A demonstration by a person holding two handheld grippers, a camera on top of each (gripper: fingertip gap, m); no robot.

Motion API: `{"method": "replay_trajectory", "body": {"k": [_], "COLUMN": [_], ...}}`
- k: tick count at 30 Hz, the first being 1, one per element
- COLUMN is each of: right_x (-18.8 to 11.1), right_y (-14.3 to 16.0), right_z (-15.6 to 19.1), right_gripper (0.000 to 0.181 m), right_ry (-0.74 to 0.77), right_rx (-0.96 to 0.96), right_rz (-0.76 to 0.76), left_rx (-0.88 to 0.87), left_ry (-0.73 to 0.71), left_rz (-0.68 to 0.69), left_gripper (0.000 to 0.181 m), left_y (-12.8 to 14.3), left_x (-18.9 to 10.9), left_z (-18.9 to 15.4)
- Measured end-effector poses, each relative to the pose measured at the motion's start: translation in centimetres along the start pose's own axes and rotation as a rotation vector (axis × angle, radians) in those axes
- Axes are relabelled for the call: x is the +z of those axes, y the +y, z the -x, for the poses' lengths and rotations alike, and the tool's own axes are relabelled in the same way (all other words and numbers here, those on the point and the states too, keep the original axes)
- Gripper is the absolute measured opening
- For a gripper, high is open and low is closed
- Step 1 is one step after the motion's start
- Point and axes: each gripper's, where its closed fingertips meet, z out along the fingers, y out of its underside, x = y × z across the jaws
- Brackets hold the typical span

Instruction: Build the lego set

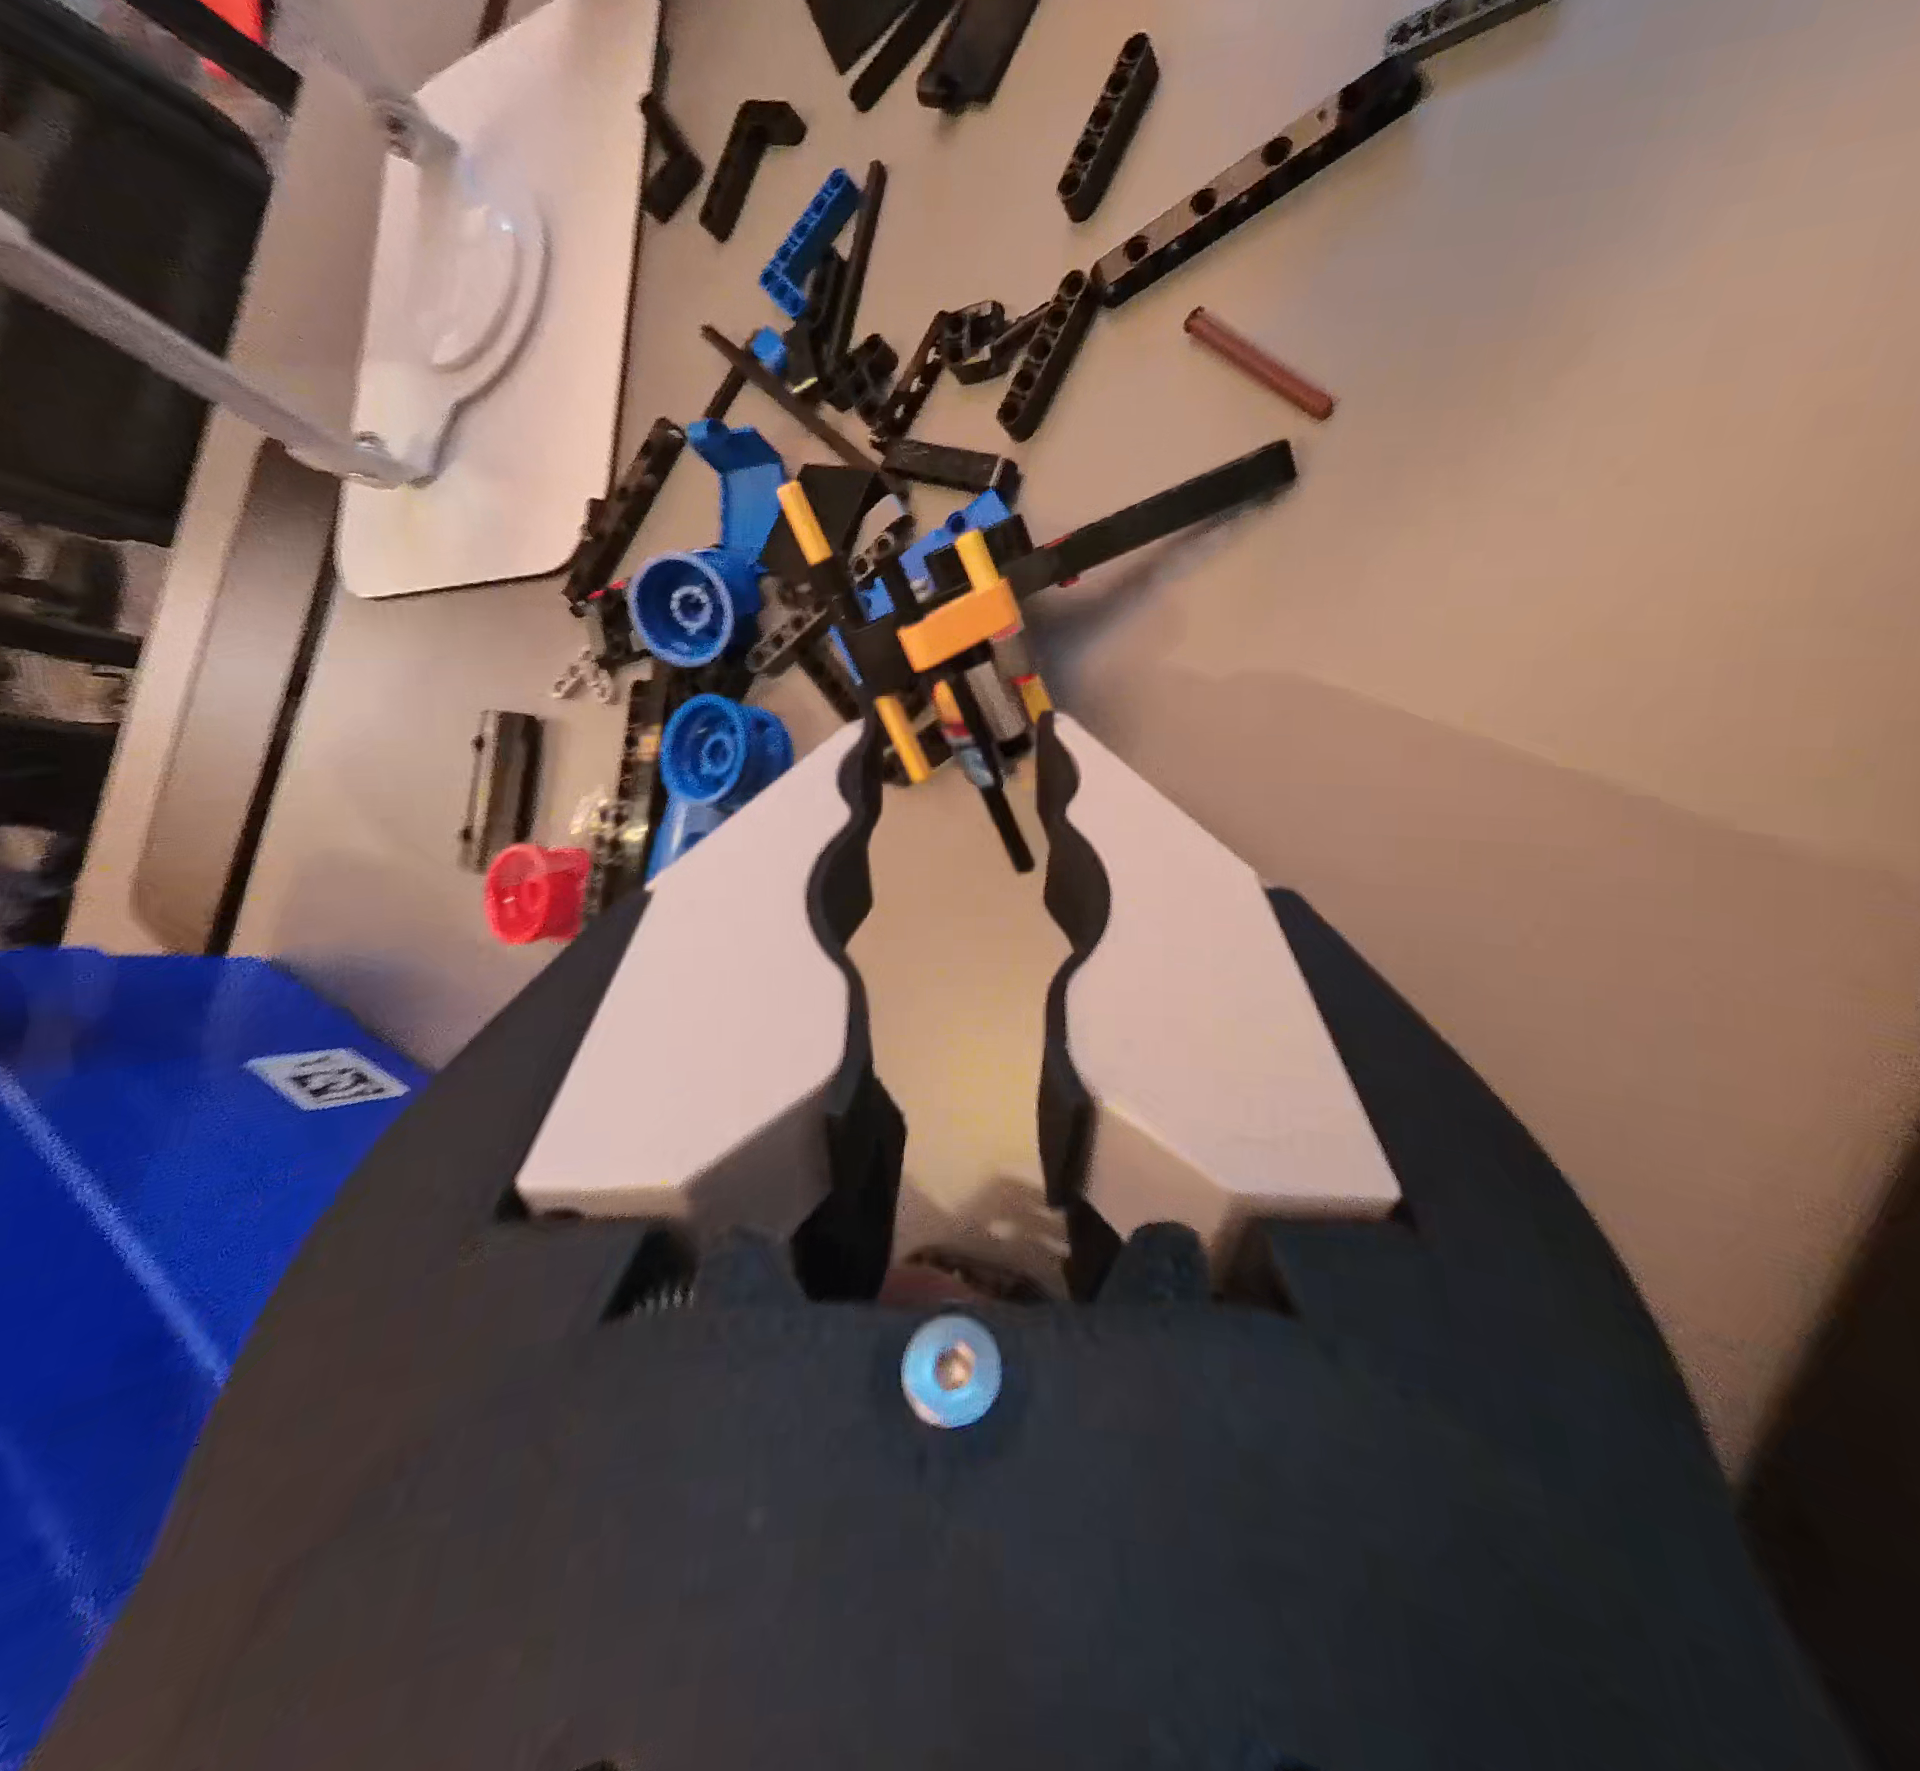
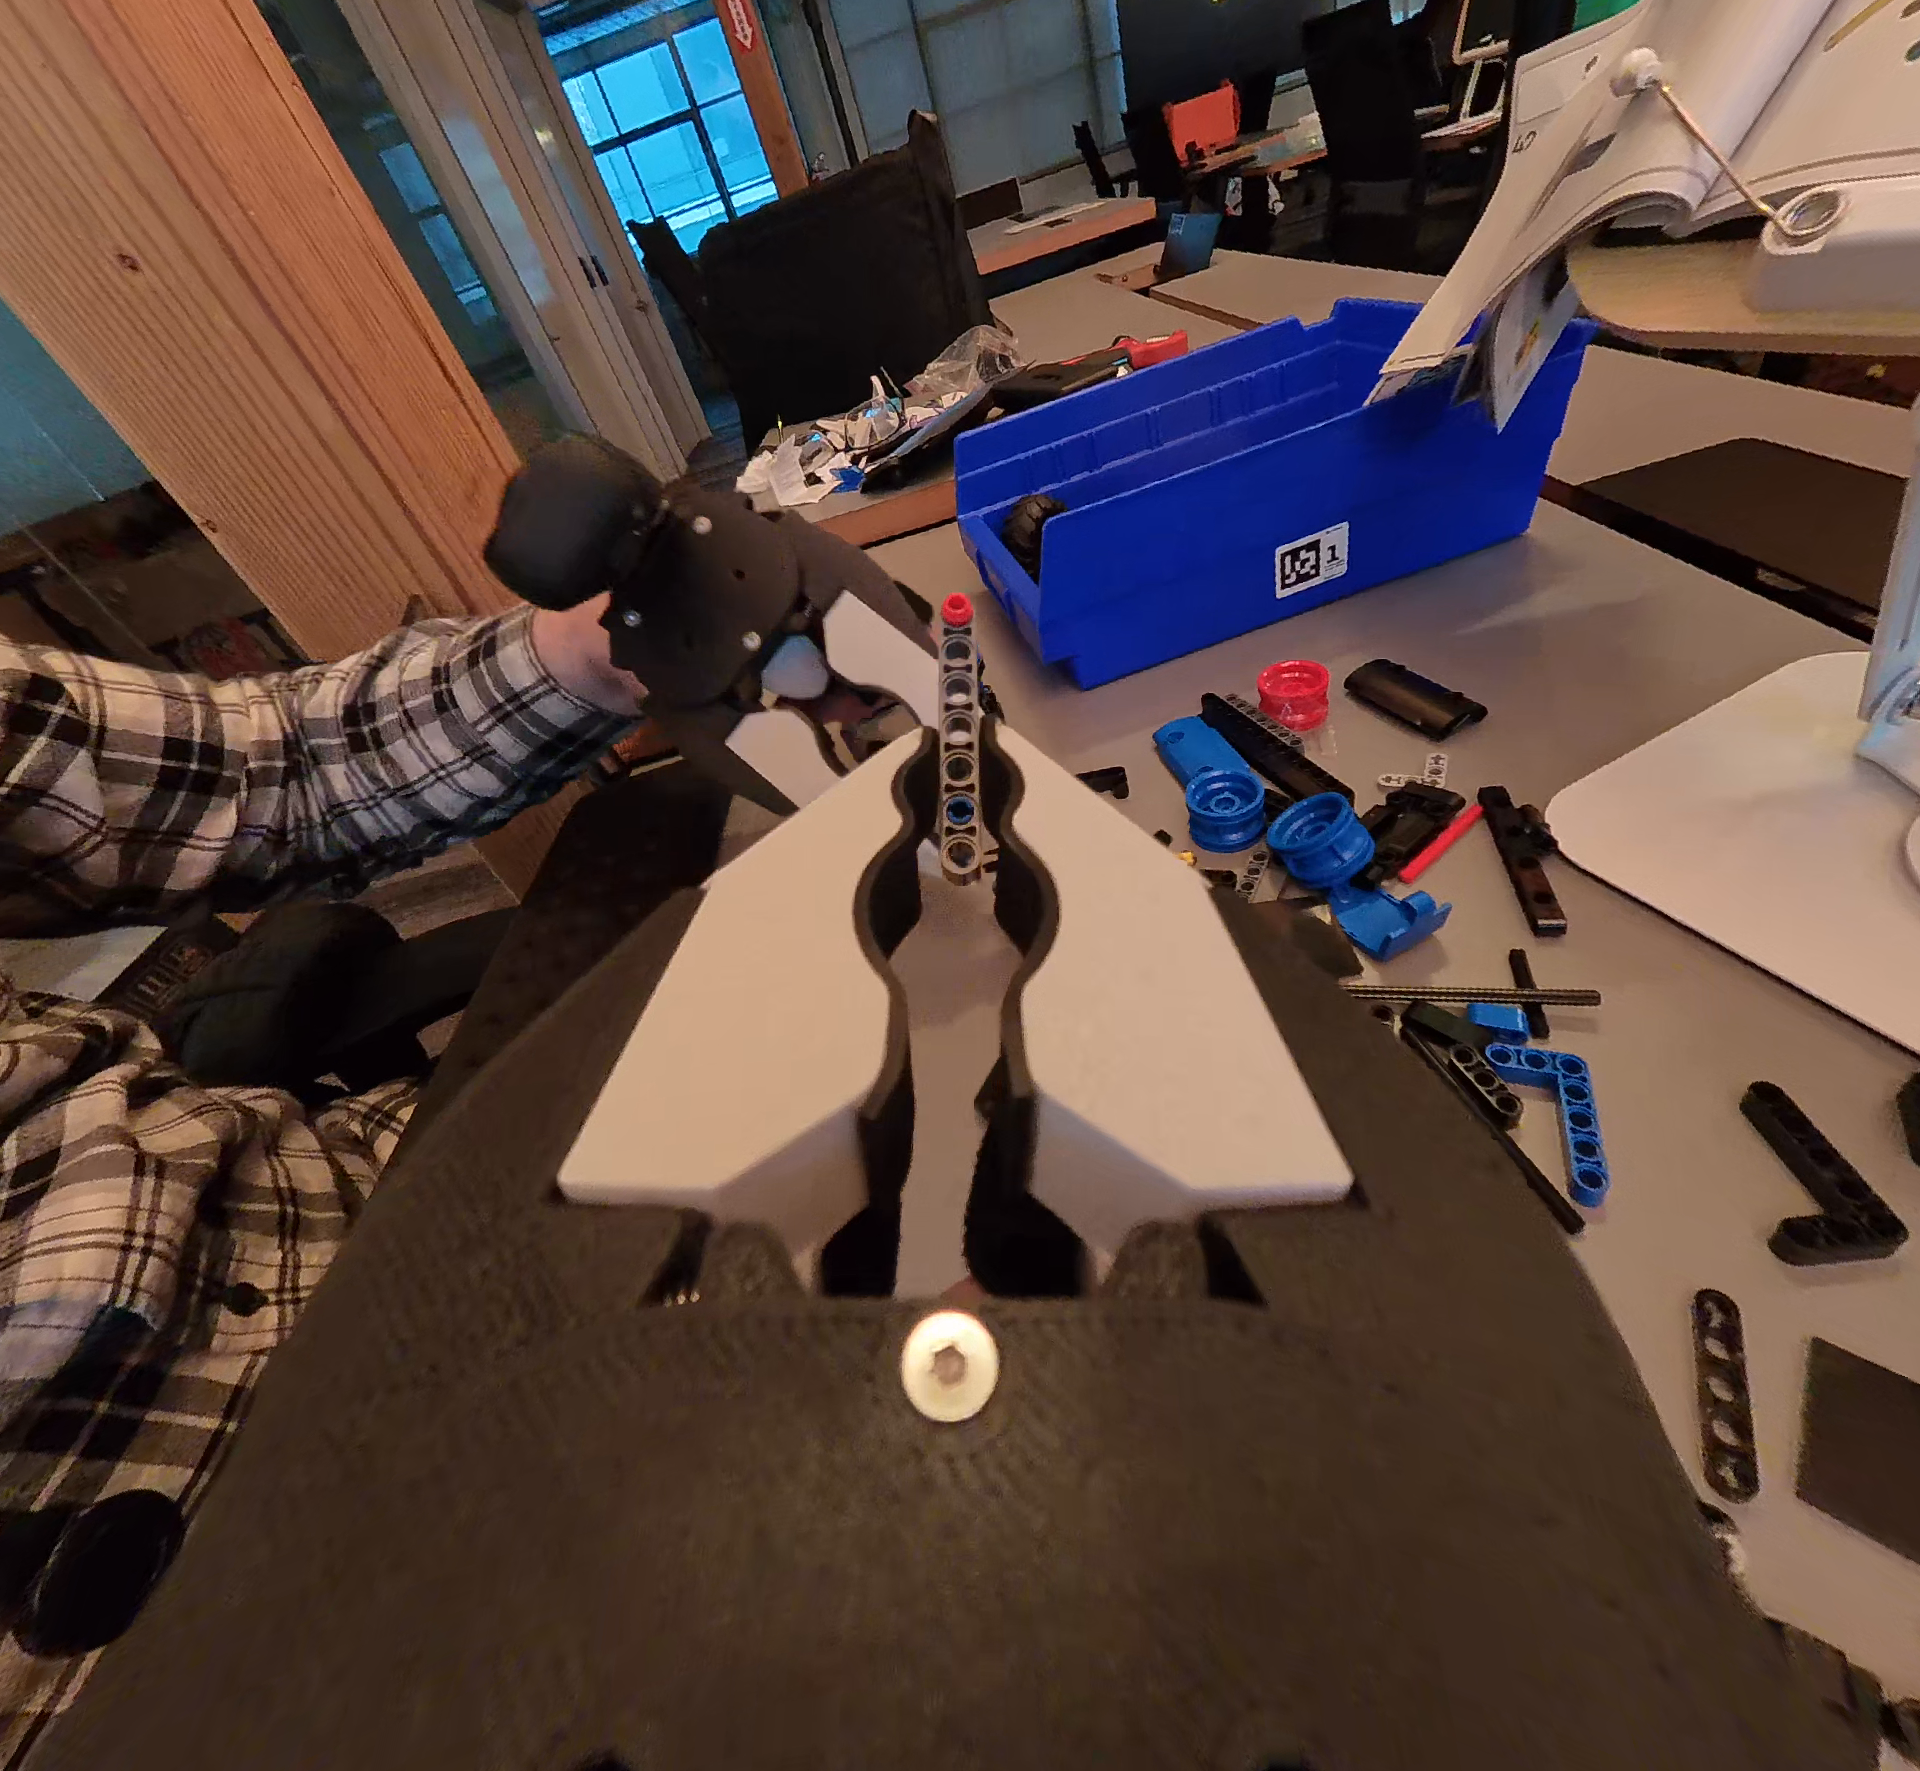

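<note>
My left gripper [image 1: 954,739] is shut on a small lego assembly [image 1: 956,630] of black, yellow, orange and blue parts, held above the table. A black axle sticks back between the fingers. My right gripper [image 2: 961,755] is shut on a grey holed beam [image 2: 958,734] that stands upright, with a red pin at its top. The left gripper's black body [image 2: 707,599] shows just behind the beam in the right wrist view, held by a hand in a plaid sleeve [image 2: 312,734]. The assembly is hidden there.
Loose parts lie on the grey table: blue wheel hubs [image 1: 686,604] [image 2: 1320,838], a red hub [image 2: 1291,687], black beams [image 1: 1257,173], a brown axle [image 1: 1257,362]. A blue bin [image 2: 1247,495] stands behind. A booklet [image 2: 1662,111] sits on a white stand [image 2: 1745,828] at right. Tip to tip, the grippers are about 15 cm apart.
</note>
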Motion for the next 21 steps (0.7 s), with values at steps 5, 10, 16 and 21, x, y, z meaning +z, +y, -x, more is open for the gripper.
{"method": "replay_trajectory", "body": {"k": [5, 10, 16, 21], "right_x": [-0.1, -0.2, -0.3, -0.3], "right_y": [0.0, 0.0, -0.3, -0.3], "right_z": [-0.2, -0.2, 0.0, 0.1], "right_gripper": [0.005, 0.005, 0.005, 0.005], "right_ry": [0.002, 0.001, -0.001, -0.005], "right_rx": [0.006, 0.006, -0.002, -0.002], "right_rz": [-0.004, -0.005, -0.01, -0.005], "left_rx": [-0.035, -0.079, -0.062, -0.149], "left_ry": [0.01, 0.015, 0.02, 0.106], "left_rz": [0.005, 0.022, 0.128, 0.177], "left_gripper": [0.012, 0.004, 0.001, 0.001], "left_y": [-0.2, -0.2, 0.1, -0.6], "left_x": [0.9, 0.1, -1.6, -2.2], "left_z": [0.1, 0.2, 0.2, -1.8]}}
